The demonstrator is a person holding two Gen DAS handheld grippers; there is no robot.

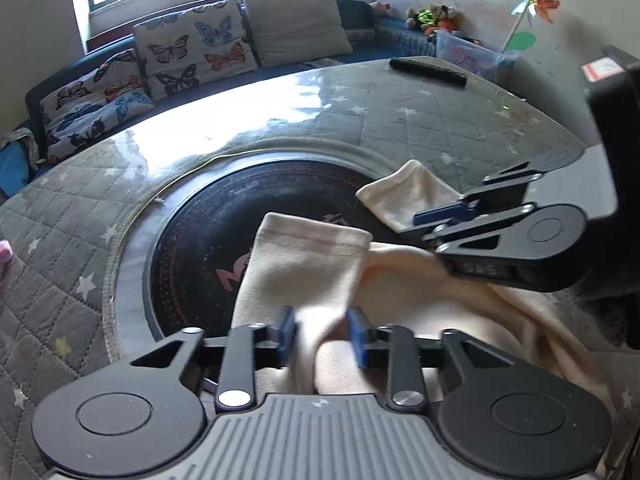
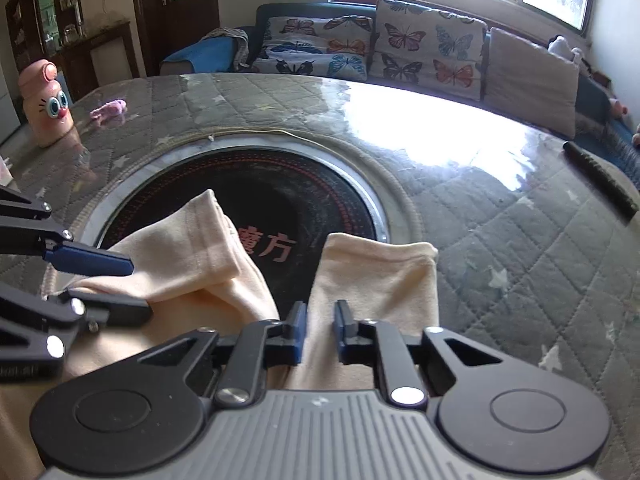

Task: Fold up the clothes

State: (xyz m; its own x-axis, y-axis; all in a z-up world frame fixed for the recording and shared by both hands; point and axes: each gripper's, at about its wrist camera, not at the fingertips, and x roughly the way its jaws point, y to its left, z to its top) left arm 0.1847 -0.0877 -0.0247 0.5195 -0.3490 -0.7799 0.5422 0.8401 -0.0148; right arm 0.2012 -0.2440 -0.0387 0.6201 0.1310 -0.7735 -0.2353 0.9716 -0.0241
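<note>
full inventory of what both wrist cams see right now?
garment: 1, cream, on the table near edge, two sleeves or legs pointing at the hob
hob: 1, black round, set in the table centre
table cover: 1, grey quilted with stars, under a glossy sheet
dark bar: 1, black, far edge of table
bottle: 1, peach with cartoon eyes, table's far left in the right wrist view
pink toy: 1, beside the bottle
butterfly cushions: several, on the sofa
pinwheel: 1, multicolour, by the wall
left gripper: fabric between its blue pads
right gripper: fabric between its blue pads
</note>
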